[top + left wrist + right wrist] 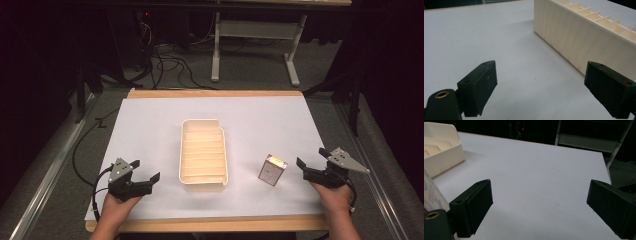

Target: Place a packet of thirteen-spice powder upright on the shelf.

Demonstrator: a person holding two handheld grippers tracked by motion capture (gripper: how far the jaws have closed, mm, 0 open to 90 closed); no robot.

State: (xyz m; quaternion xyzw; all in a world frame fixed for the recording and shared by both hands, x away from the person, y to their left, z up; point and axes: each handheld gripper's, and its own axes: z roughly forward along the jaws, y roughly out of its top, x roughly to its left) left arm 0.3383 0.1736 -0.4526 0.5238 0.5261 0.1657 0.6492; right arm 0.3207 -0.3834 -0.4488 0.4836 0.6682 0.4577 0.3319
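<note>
- On the left I see my left gripper (148, 170) low over the white table (150, 125), near the front edge. Its jaws are spread wide and nothing is between them. The hand under it is partly cut off by the bottom of the high view.
- In the left gripper view the cream tray (574, 37) stands just beside the right jaw, apart from it. Its far end is cut off by the frame, so I see only the long wall and some dividers.
- In the high view the tray (183, 150) is in the middle of the table, with bare white surface on all sides of it.
- The small box (272, 170) stands between the tray and my right gripper (311, 161), near the gripper, not touching it. The print on it is too small to read.
- The right gripper's jaws are also spread, holding nothing. In the right gripper view the box (431, 195) is half hidden behind the left jaw.
</note>
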